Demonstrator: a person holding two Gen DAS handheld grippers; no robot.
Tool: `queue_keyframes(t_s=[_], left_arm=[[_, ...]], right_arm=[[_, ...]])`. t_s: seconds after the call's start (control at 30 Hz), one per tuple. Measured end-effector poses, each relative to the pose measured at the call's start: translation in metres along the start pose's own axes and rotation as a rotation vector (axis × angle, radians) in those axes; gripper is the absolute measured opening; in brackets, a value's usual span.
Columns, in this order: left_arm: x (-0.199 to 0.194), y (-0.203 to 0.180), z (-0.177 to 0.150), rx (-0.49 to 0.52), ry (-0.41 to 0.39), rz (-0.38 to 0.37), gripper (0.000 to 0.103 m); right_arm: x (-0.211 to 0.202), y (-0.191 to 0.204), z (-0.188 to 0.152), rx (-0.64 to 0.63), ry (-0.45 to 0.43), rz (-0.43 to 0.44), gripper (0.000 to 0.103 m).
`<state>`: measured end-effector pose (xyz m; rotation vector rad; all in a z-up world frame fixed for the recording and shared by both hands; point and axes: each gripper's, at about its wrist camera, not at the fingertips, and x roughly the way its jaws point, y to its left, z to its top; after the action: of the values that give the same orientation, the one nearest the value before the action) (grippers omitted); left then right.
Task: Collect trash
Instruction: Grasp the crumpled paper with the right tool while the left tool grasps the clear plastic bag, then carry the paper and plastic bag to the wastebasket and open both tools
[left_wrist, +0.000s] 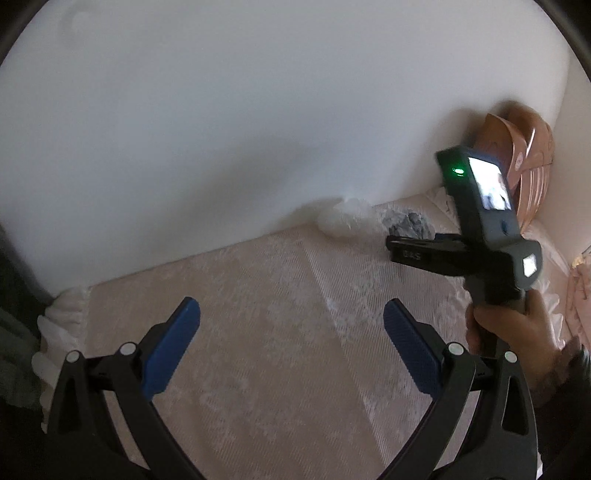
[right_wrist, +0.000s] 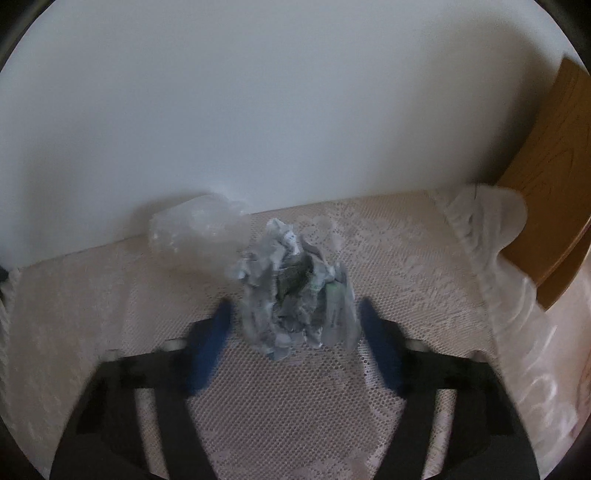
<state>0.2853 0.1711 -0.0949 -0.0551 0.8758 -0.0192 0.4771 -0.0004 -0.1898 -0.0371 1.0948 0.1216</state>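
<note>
A crumpled grey printed paper wad (right_wrist: 295, 288) lies on the lace tablecloth (right_wrist: 280, 406). My right gripper (right_wrist: 295, 306) is open with its blue fingers (right_wrist: 214, 343) on either side of the wad, not closed on it. A crumpled clear plastic bag (right_wrist: 192, 229) lies behind it against the wall. In the left wrist view the paper wad (left_wrist: 406, 221) and the plastic bag (left_wrist: 347, 218) sit at the wall, and the right gripper (left_wrist: 395, 247) reaches toward them. My left gripper (left_wrist: 291, 317) is open and empty over the cloth.
A white wall (left_wrist: 258, 129) bounds the table at the back. A wooden chair back (right_wrist: 546, 221) stands at the right edge. Pinkish-brown plates or trays (left_wrist: 524, 158) lean in the far right corner. The cloth's frilled edge (left_wrist: 62, 314) hangs at the left.
</note>
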Motion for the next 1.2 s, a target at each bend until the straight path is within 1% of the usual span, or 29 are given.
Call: queue_keyframes(t_s=[0.03,0.07,0.13,0.17,0.23,0.33,0.43,0.47,0.53,0.57,0.6,0.67,0.73,0.77,0.83,0.87,0.9,0.93,1.03,1.1,1.2], left_arm=[[0.003,-0.002,0.003,0.003,-0.003,-0.001,0.095],[0.008,-0.005,0.006,0.005,-0.006,-0.002,0.095],[0.017,-0.011,0.013,0.01,-0.007,0.0,0.095],[0.023,-0.014,0.017,0.015,-0.007,0.0,0.095],[0.039,-0.025,0.026,0.029,-0.005,-0.011,0.095],[0.067,-0.043,0.04,0.035,-0.001,-0.019,0.095],[0.1,-0.058,0.054,0.012,0.025,-0.012,0.095],[0.114,-0.063,0.06,-0.008,0.042,0.0,0.095],[0.132,-0.07,0.066,-0.039,0.063,0.021,0.093],[0.144,-0.073,0.069,-0.057,0.081,0.042,0.093],[0.151,-0.075,0.071,-0.067,0.09,0.054,0.093],[0.169,-0.078,0.073,-0.097,0.122,0.088,0.086],[0.178,-0.079,0.075,-0.109,0.146,0.099,0.074],[0.181,-0.079,0.074,-0.12,0.15,0.109,0.071],[0.183,-0.08,0.074,-0.133,0.151,0.119,0.06],[0.183,-0.081,0.074,-0.139,0.15,0.12,0.057],[0.181,-0.081,0.073,-0.143,0.149,0.119,0.052],[0.179,-0.082,0.072,-0.142,0.151,0.116,0.048],[0.166,-0.083,0.069,-0.129,0.158,0.112,0.044],[0.149,-0.084,0.065,-0.123,0.144,0.099,0.044],[0.114,-0.086,0.059,-0.104,0.113,0.086,0.044]], right_arm=[[-0.001,-0.001,0.0,0.004,-0.004,0.005,0.047],[-0.011,-0.006,-0.002,0.015,-0.027,0.005,0.042],[-0.021,-0.013,-0.005,0.027,-0.044,0.015,0.042],[-0.038,-0.023,-0.009,0.053,-0.077,0.026,0.042],[-0.058,-0.036,-0.017,0.083,-0.108,0.028,0.042],[-0.08,-0.051,-0.032,0.121,-0.13,0.035,0.042],[-0.112,-0.074,-0.065,0.178,-0.151,0.046,0.042],[-0.111,-0.074,-0.064,0.182,-0.151,0.046,0.042],[-0.121,-0.082,-0.075,0.209,-0.149,0.052,0.042],[-0.13,-0.089,-0.089,0.239,-0.146,0.055,0.042],[-0.13,-0.093,-0.087,0.247,-0.146,0.057,0.043],[-0.143,-0.102,-0.101,0.278,-0.151,0.067,0.044],[-0.153,-0.106,-0.107,0.29,-0.155,0.073,0.044],[-0.156,-0.106,-0.111,0.292,-0.156,0.075,0.044],[-0.164,-0.109,-0.117,0.302,-0.154,0.081,0.044],[-0.164,-0.114,-0.118,0.305,-0.153,0.082,0.044],[-0.166,-0.113,-0.12,0.31,-0.151,0.085,0.044],[-0.171,-0.116,-0.128,0.313,-0.15,0.086,0.044],[-0.172,-0.118,-0.137,0.319,-0.144,0.088,0.044],[-0.176,-0.119,-0.141,0.325,-0.147,0.094,0.044],[-0.183,-0.117,-0.149,0.329,-0.151,0.093,0.044]])
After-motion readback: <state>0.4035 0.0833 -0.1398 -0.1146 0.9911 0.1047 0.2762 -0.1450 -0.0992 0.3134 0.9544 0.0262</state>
